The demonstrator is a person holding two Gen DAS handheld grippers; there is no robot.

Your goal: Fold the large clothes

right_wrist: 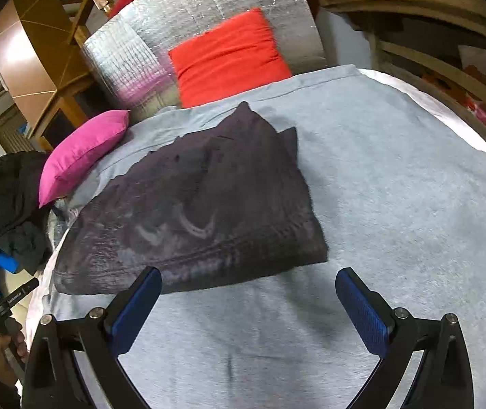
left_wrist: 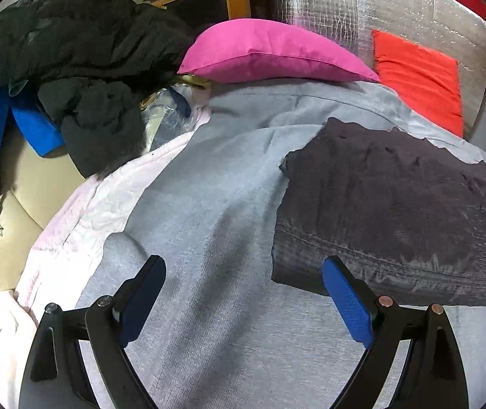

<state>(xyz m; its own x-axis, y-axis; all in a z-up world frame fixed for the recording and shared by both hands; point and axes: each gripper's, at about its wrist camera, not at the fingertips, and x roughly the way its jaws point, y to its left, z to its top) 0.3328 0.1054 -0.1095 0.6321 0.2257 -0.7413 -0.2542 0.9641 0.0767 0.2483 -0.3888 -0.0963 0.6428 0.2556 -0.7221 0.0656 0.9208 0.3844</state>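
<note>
- The bed (right_wrist: pixel 423 102) is covered by a grey blanket (right_wrist: pixel 396 187).
- A folded dark garment (right_wrist: pixel 208 204) is laid on the blanket.
- A pink cushion (left_wrist: pixel 270 54) and a red cushion (right_wrist: pixel 229 58) are placed at the far edge.

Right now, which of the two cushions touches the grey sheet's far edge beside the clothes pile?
The pink cushion, next to the black clothes pile; the red cushion leans against the silver backing.

Pink cushion (left_wrist: pixel 270 52), red cushion (right_wrist: pixel 229 56)

No legible text; tiny print on left tool handle (right_wrist: pixel 16 297) unreadable.
</note>
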